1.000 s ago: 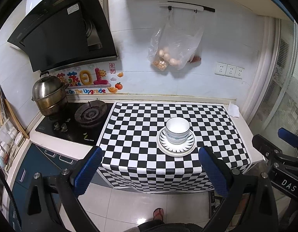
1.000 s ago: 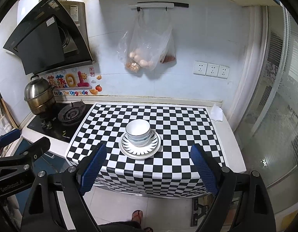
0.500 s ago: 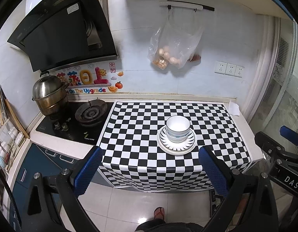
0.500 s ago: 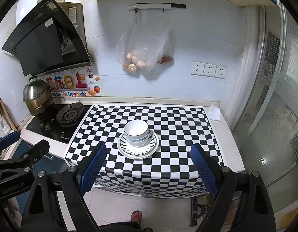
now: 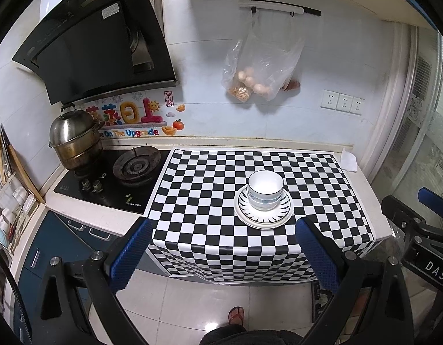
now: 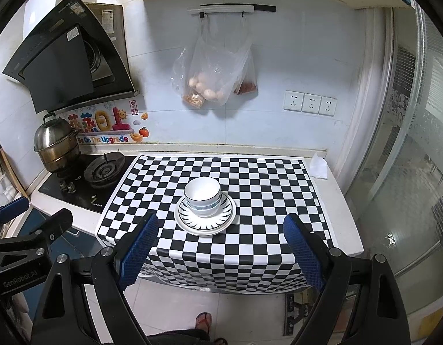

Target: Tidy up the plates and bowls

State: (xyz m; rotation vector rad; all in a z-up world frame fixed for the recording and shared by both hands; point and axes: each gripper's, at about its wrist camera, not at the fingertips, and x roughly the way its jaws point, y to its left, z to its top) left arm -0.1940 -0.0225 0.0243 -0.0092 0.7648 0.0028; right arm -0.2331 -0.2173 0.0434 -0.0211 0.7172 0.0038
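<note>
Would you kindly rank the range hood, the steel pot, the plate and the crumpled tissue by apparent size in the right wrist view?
1. Range hood, clearly largest.
2 and 3. Plate and steel pot look about alike; the pot stands farther from the camera, so I would not rank them.
4. Tissue, smallest.

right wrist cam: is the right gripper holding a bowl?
No. The right gripper has its jaws wide open with nothing between them, and the bowls sit stacked on the plates on the checkered mat.
</note>
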